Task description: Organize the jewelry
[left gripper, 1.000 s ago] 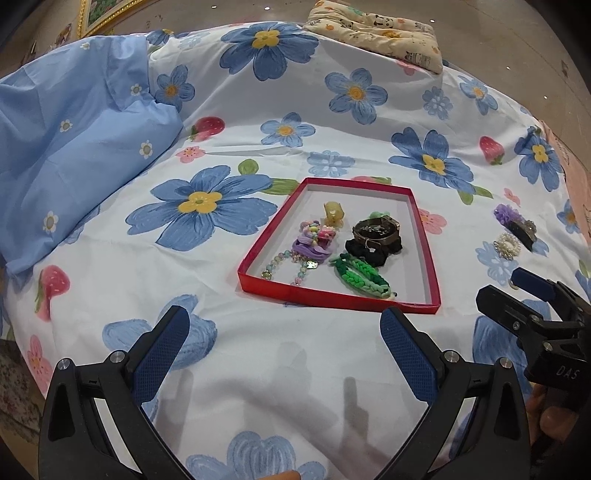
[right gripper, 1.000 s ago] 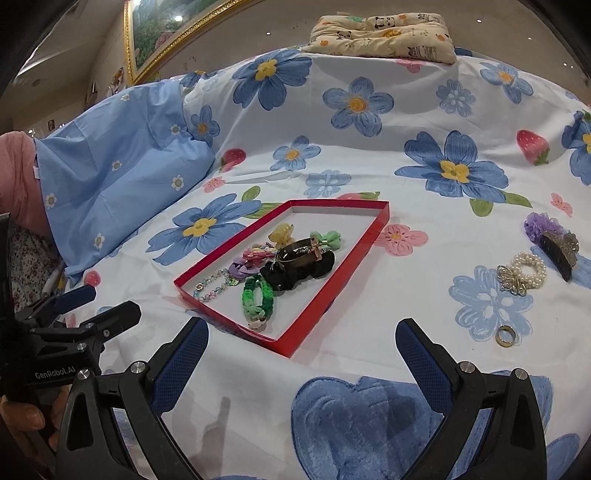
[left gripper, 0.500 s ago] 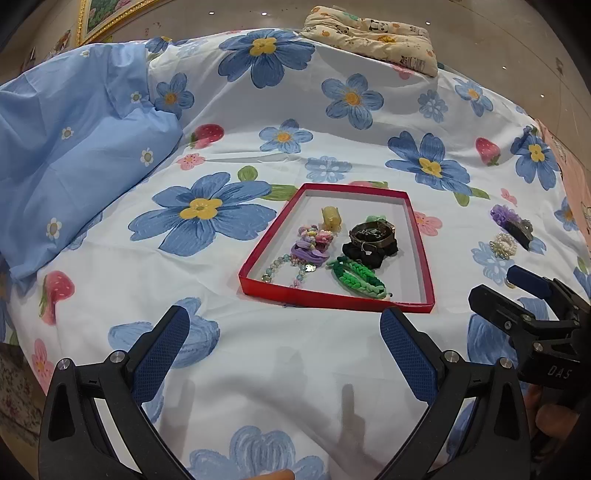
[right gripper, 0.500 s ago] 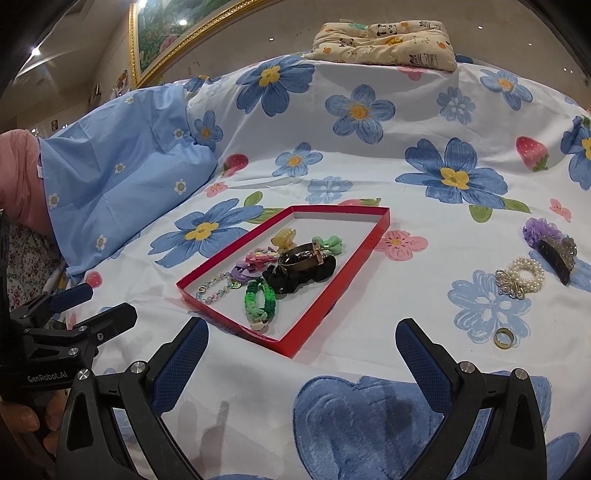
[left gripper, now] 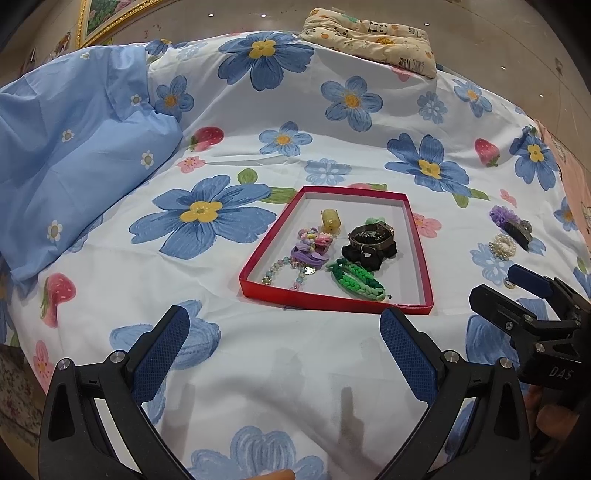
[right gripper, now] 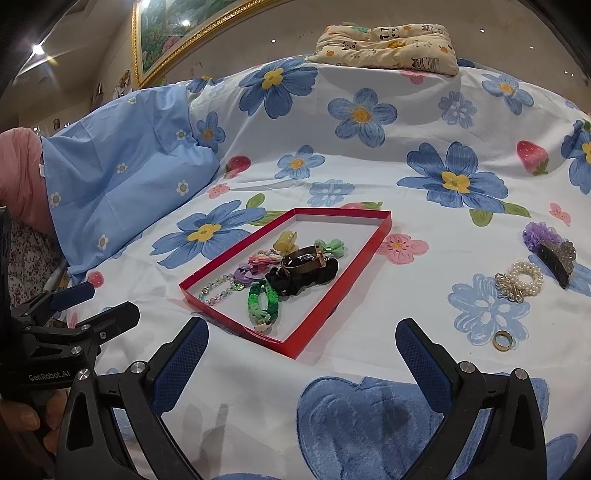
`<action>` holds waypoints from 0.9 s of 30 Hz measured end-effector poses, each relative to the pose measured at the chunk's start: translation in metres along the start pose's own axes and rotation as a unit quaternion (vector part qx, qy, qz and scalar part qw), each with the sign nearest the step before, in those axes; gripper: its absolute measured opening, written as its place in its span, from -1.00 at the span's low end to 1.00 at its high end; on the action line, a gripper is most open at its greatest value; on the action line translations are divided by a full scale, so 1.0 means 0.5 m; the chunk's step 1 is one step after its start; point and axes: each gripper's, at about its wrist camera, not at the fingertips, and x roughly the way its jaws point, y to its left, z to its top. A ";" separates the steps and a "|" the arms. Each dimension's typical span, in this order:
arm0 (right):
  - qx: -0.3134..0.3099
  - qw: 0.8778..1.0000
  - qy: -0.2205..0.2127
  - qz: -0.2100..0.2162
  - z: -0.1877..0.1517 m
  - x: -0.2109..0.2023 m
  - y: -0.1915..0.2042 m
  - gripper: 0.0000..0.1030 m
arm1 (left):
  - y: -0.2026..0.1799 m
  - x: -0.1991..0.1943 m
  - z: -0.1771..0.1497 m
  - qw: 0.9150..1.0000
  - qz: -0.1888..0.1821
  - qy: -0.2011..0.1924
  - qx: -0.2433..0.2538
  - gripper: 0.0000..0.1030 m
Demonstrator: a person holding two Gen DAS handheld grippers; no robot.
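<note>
A shallow red tray (left gripper: 258, 258) (right gripper: 343, 269) lies on the flowered bedspread. It holds a green braided band (left gripper: 356, 280) (right gripper: 262, 301), a black scrunchie with a bangle (left gripper: 369, 243) (right gripper: 306, 267), pastel hair ties, a bead bracelet and a yellow clip. To the tray's right lie a pearl bracelet (right gripper: 522, 280) (left gripper: 502, 247), a purple flower clip (right gripper: 548, 245) (left gripper: 509, 221) and a gold ring (right gripper: 503, 339). My left gripper (left gripper: 284, 343) is open and empty in front of the tray. My right gripper (right gripper: 301, 347) is open and empty by the tray's near corner.
A light blue pillow (left gripper: 70, 173) (right gripper: 122, 184) lies at the left. A folded cream cloth with animal print (left gripper: 369, 33) (right gripper: 388, 46) sits at the bed's far edge. A gold picture frame (right gripper: 166, 48) hangs behind.
Both grippers have drawn back and slightly up from the tray, which appears smaller and farther in both views. Both stay open. The jewelry has not moved.
</note>
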 end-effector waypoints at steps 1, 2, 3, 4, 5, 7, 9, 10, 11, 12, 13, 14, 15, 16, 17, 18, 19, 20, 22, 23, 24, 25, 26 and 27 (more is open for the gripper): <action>-0.001 1.000 -0.001 0.000 0.000 0.000 0.001 0.99 | 0.000 0.000 0.000 1.000 0.001 0.000 0.000 1.00; -0.001 1.000 -0.001 0.000 0.000 -0.001 0.002 0.99 | 0.000 0.000 0.000 1.000 0.001 0.000 0.000 1.00; -0.002 1.000 -0.002 0.000 0.000 -0.002 0.003 0.99 | 0.000 0.000 0.000 1.000 0.001 0.000 0.001 1.00; -0.003 1.000 -0.002 0.001 0.000 -0.001 0.004 0.99 | 0.000 0.000 0.000 1.000 0.001 0.000 0.000 1.00; -0.003 1.000 -0.002 0.002 -0.001 -0.002 0.004 0.99 | 0.000 -0.002 0.000 1.000 0.001 -0.001 0.000 1.00; -0.003 1.000 -0.002 0.002 -0.002 -0.002 0.005 0.99 | -0.001 0.000 0.001 1.000 -0.001 0.000 0.000 1.00; -0.003 1.000 -0.002 0.002 -0.002 -0.002 0.005 0.99 | -0.001 0.000 0.001 1.000 0.000 0.000 0.001 1.00; -0.002 1.000 -0.002 0.002 -0.002 -0.002 0.006 0.99 | -0.001 -0.001 0.001 1.000 -0.001 0.000 0.001 1.00; -0.003 1.000 -0.003 0.002 -0.002 -0.002 0.005 0.99 | -0.002 -0.001 0.001 1.000 0.000 0.000 0.001 1.00; -0.003 1.000 -0.003 0.001 -0.002 -0.002 0.005 0.99 | -0.002 -0.001 0.000 1.000 0.000 0.000 0.001 1.00; -0.003 1.000 -0.002 0.001 -0.002 -0.001 0.006 0.99 | -0.002 -0.001 0.000 1.000 -0.001 0.000 0.001 1.00; -0.002 1.000 -0.002 0.002 -0.002 -0.002 0.005 0.99 | -0.002 -0.001 0.001 1.000 -0.001 0.000 0.002 1.00; -0.002 1.000 -0.002 0.002 -0.002 -0.002 0.005 0.99 | -0.002 -0.002 0.001 1.000 -0.001 -0.001 0.003 1.00; -0.002 1.000 -0.002 0.002 -0.002 -0.002 0.007 0.99 | -0.003 -0.001 0.000 1.000 -0.001 -0.001 0.003 1.00; -0.003 1.000 -0.002 0.002 -0.002 -0.002 0.005 0.99 | -0.003 -0.001 0.001 1.000 -0.001 -0.001 0.004 1.00; -0.003 1.000 -0.002 0.002 -0.002 -0.002 0.006 0.99 | -0.003 -0.001 0.001 1.000 -0.001 -0.001 0.004 1.00; -0.004 1.000 -0.002 0.002 -0.003 -0.003 0.007 0.99 | -0.003 -0.001 0.001 1.000 -0.002 -0.001 0.004 1.00; -0.003 1.000 -0.003 0.003 -0.002 -0.002 0.006 0.99 | -0.003 -0.001 0.001 1.000 -0.002 0.000 0.004 1.00; -0.004 1.000 -0.003 0.004 -0.003 -0.002 0.008 0.99 | -0.004 0.000 0.001 1.000 -0.002 -0.001 0.004 1.00; -0.004 1.000 -0.004 0.004 -0.003 -0.002 0.008 0.99 | -0.003 -0.001 0.001 1.000 -0.001 -0.002 0.004 1.00; -0.004 1.000 -0.004 0.004 -0.003 -0.002 0.009 0.99 | -0.004 -0.001 0.001 1.000 0.000 -0.002 0.004 1.00; -0.004 1.000 -0.005 0.005 -0.004 -0.002 0.009 0.99 | -0.004 0.000 0.002 1.000 -0.001 -0.002 0.005 1.00; -0.004 1.000 -0.004 0.005 -0.003 -0.002 0.009 0.99 | -0.003 0.001 0.002 1.000 -0.001 -0.001 0.005 1.00; -0.004 1.000 -0.004 0.005 -0.003 -0.002 0.010 0.99 | -0.003 0.001 0.001 1.000 -0.001 -0.001 0.005 1.00</action>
